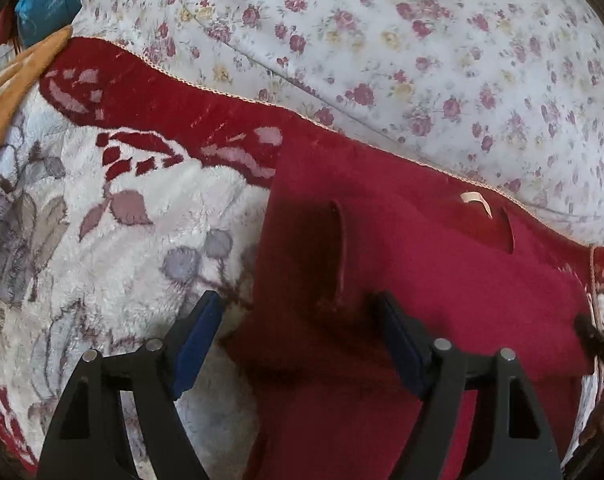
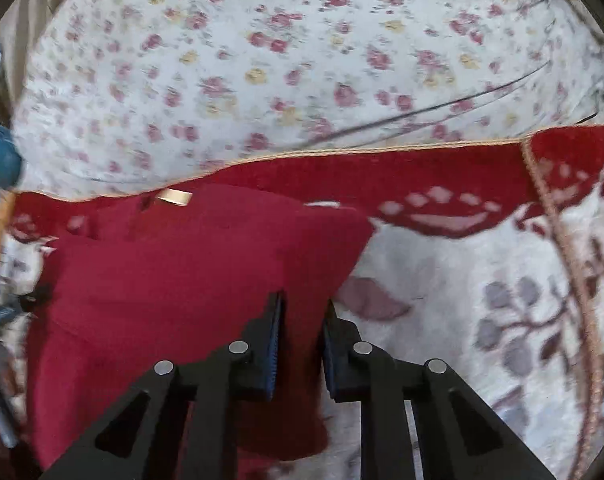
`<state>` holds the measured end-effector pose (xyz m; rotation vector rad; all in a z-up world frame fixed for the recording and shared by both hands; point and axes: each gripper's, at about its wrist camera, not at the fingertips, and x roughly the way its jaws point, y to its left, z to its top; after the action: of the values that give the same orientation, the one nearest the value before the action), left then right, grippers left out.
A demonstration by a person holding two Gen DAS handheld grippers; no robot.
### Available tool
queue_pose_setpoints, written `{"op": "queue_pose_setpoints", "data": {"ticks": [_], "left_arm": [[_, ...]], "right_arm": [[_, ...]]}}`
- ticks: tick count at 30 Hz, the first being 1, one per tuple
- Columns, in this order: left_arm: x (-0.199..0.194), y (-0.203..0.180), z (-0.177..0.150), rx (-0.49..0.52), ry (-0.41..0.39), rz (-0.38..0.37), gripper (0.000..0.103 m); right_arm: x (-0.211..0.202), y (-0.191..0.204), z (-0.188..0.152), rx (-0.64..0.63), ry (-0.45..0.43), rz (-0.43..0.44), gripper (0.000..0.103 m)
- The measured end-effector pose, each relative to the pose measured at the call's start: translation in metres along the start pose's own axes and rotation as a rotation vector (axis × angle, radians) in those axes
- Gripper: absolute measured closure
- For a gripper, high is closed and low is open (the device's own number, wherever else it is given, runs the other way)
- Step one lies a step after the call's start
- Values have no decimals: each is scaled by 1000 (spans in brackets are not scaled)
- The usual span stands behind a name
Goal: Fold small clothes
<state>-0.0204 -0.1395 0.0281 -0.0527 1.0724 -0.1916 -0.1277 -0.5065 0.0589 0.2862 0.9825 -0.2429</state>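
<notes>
A dark red fleece garment point(image 1: 421, 280) lies flat on a plush blanket, with a small cream label point(image 1: 475, 202) near its far edge. My left gripper point(image 1: 302, 314) is open wide and straddles the garment's left border: one pad is over the blanket, the other over the red cloth, and neither presses on it. In the right wrist view the same garment point(image 2: 162, 280) fills the left half, its label point(image 2: 174, 196) at the back. My right gripper point(image 2: 302, 314) stands at the garment's right edge with its jaws nearly together and red cloth filling the narrow gap.
The white plush blanket point(image 1: 122, 260) point(image 2: 461, 260) has a red border and grey leaf patterns. Beyond it spreads a flowered sheet point(image 1: 381, 40) point(image 2: 262, 60). A blue packet point(image 1: 46, 4) and an orange cloth point(image 1: 6, 100) sit at the far left.
</notes>
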Motion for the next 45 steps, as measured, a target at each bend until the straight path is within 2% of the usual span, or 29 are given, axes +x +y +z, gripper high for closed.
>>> {"op": "queue_pose_setpoints", "data": {"ticks": [2,4,5,6,9,11,12,14,15,18,21,22,26,30,33,34,35,37,39,42,45], "left_arm": [[1,0,1,-3,-3,11,23],[1,1,1,-9,-5,13,23],[1,1,0,-4,-9,17,23],[1,0,-1,1,-11,20,23],[1,0,-1,1,-14,23,23],[0,0,-1,-1,-15,25,23],[0,0,-1,-2,-16,26,23],[-1,-1,-2,2,-19,32,23],[-2,-2,-2,5,-22,34,23],[-7,-2,-5,14,-28,34,23],[-13,-1,-7,21,-29,25,23],[-15,0,-7,21,-29,20,23],[-28,2,-11,18,-34,-4,23],[-44,6,-21,28,-43,-22,23],[-52,10,-29,33,-47,-30,23],[-55,11,-32,35,-47,-29,23],[-57,13,-35,39,-46,-27,23],[-61,16,-42,46,-40,-17,23],[-68,21,-51,49,-37,-7,23],[-79,28,-63,58,-50,-9,22],[-82,32,-74,70,-44,19,22]], "right_arm": [[1,-3,1,10,9,27,83],[-17,-7,2,40,-17,42,65],[-25,-10,1,55,-30,42,45],[-34,-10,0,65,-50,49,40],[-57,8,-6,11,-88,81,40],[-57,20,-15,-42,-53,107,42],[-50,24,-20,-59,-22,102,43],[-35,27,-26,-91,30,28,47],[-31,26,-29,-91,45,12,47],[-40,18,-32,-17,40,48,47],[-63,14,-39,-30,15,45,47],[-69,11,-42,-30,16,56,46],[-84,-4,-60,13,35,144,30],[-76,-1,-80,19,54,144,30],[-63,7,-84,18,35,138,31],[-60,10,-83,8,16,113,31],[-57,14,-82,-9,-5,94,36],[-56,23,-79,-70,-30,61,82],[-60,25,-79,-122,-28,29,92],[-65,14,-83,-108,-21,2,92],[-67,4,-83,-37,-9,41,92]]}}
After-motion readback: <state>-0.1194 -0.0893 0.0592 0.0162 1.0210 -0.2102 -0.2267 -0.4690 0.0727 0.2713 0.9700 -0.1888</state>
